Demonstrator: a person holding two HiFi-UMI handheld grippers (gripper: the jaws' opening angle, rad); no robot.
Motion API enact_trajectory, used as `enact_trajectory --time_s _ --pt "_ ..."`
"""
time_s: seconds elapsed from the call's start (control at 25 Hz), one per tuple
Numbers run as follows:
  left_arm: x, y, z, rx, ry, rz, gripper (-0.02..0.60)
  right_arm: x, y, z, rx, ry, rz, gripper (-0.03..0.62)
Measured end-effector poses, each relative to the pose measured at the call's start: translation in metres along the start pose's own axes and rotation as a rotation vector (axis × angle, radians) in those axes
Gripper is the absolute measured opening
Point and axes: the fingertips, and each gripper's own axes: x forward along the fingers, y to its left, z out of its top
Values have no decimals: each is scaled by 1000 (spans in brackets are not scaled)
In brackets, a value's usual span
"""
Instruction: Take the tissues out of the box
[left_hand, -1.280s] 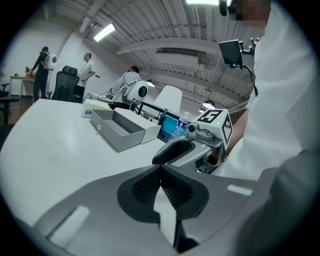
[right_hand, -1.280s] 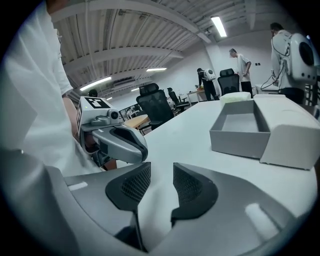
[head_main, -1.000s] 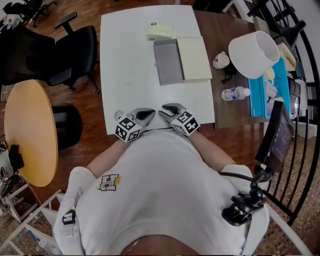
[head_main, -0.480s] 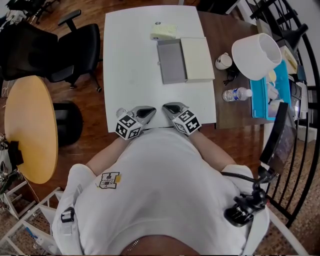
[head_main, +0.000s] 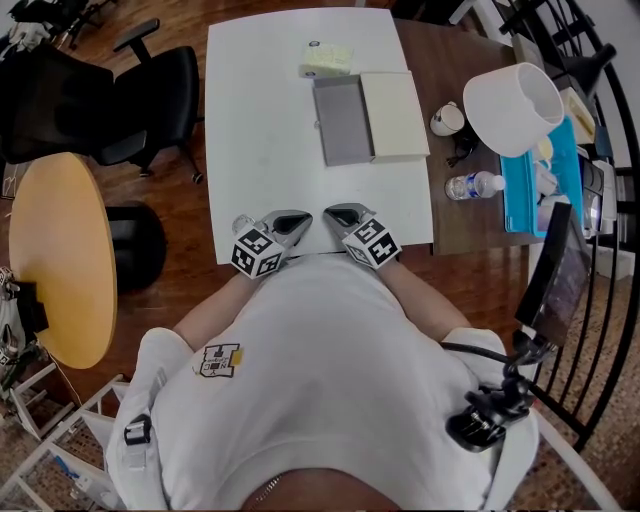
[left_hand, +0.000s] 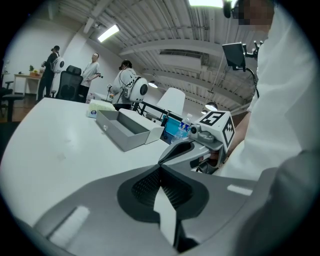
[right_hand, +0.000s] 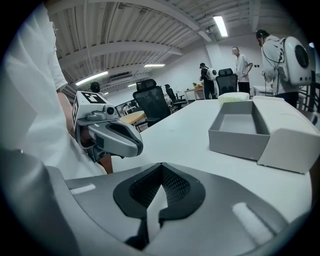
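On the white table (head_main: 260, 130) an open grey box (head_main: 342, 120) lies with its cream lid (head_main: 394, 115) beside it on the right. Its inside looks empty in the right gripper view (right_hand: 240, 129). A pale yellow tissue pack (head_main: 326, 60) rests on the table just beyond the box, also seen as the tissue pack (left_hand: 100, 107) in the left gripper view. My left gripper (head_main: 304, 223) and right gripper (head_main: 331, 214) sit at the table's near edge, tips pointing at each other. Both are shut with nothing between their jaws, as the left gripper (left_hand: 160, 168) and right gripper (right_hand: 161, 165) views show.
A brown table (head_main: 470, 50) adjoins on the right with a white lampshade (head_main: 510, 108), a cup (head_main: 441, 121), a water bottle (head_main: 470, 186) and a blue tray (head_main: 535, 180). A black office chair (head_main: 130, 100) and a round wooden table (head_main: 55, 260) stand to the left. People stand far off.
The head view has shifted a little. Both grippers stay at the near table edge, and the box, lid and tissue pack have not moved.
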Motion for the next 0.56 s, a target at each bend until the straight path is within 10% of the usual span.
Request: enact_trajectory --time_s 0.56 --pt "0 2 1 -6 -3 0 0 2 1 3 -13 9 -4 0"
